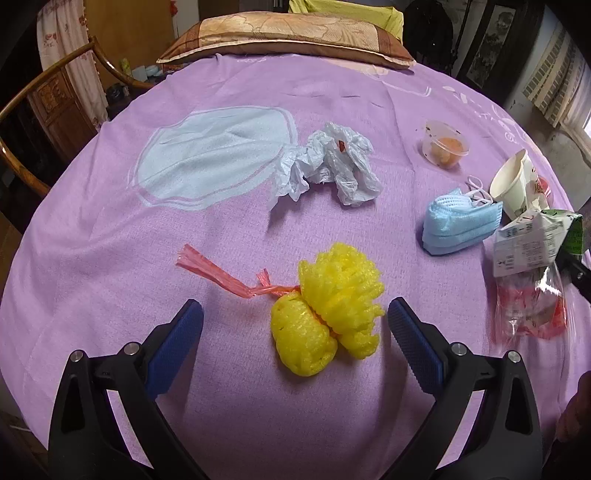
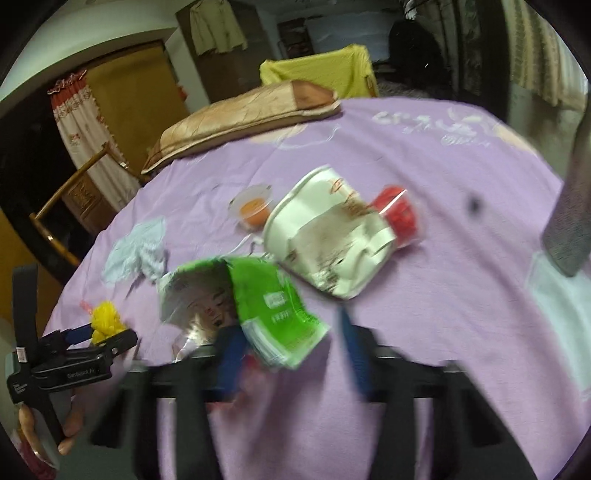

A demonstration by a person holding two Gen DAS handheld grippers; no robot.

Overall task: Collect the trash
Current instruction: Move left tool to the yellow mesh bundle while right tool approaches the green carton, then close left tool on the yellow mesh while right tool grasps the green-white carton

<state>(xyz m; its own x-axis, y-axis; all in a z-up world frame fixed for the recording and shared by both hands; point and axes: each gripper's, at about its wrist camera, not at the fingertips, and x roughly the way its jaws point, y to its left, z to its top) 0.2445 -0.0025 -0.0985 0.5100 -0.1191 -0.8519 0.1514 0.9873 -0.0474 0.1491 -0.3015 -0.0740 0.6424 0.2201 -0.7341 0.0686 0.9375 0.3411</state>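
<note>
My left gripper is open just above the purple bedsheet, with a yellow foam net tied with pink string between its blue fingers, untouched. In the blurred right wrist view, my right gripper is closed on a crushed green and white carton. In the left wrist view that carton sits at the right edge against a dark finger, with a clear wrapper with red print beneath it. A flattened paper cup lies just beyond.
On the sheet lie a crumpled white plastic bag, a blue face mask, a small clear cup with orange residue and a paper cup. A pillow lies at the far edge. A wooden chair stands on the left.
</note>
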